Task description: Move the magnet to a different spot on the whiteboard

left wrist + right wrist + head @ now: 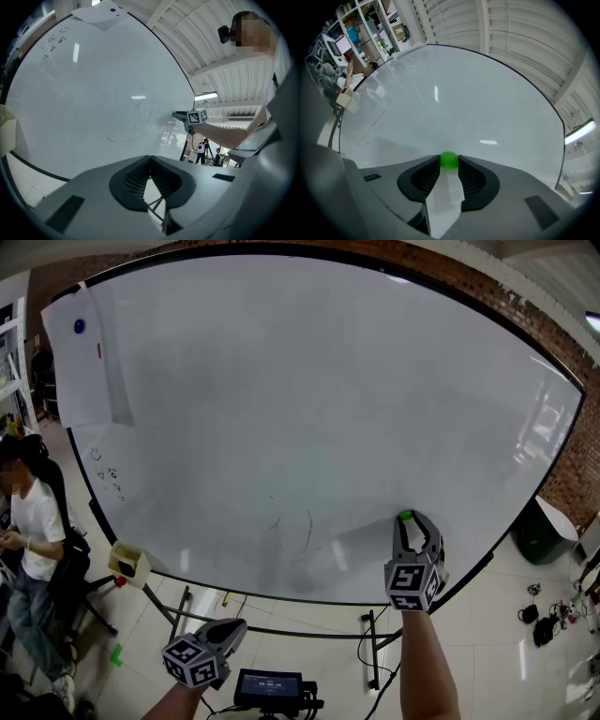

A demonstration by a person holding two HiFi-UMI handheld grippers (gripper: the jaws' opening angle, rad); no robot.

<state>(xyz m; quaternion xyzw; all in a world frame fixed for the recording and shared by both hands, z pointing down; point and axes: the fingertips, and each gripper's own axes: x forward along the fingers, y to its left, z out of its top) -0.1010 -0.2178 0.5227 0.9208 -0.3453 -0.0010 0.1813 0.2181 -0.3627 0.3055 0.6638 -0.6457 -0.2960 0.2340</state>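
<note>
Whiteboard (309, 409) on a wheeled stand fills the head view. Green magnet (406, 517) sits against the board surface at about 4 o'clock, close to the lower right edge. Right gripper (409, 520) is held out level at the board, fingers clamped on the magnet, one pad on each side of it (the right gripper view shows the green ball right at the tips, touching both). The forearm behind it comes up from 5 o'clock.

Left gripper (238, 624) is low at 7 o'clock, below the board's bottom edge and well apart from the magnet. Its fingers are closed tip to tip with nothing between them. Its own view shows the board from the side, with the right gripper out at 3 o'clock.

Faint pen scribbles (295, 526) are on the board near its lower middle, at 9 o'clock from the magnet. A paper sheet (84, 362) hangs at the board's 10 o'clock corner with a blue dot (79, 326) on it. A small yellowish box (129, 562) sits at the board's 8 o'clock edge. A seated person (33, 521) in a white shirt is at 9 o'clock. A dark bin (544, 531) stands on the floor at 3 o'clock, next to the brick wall (572, 465).
</note>
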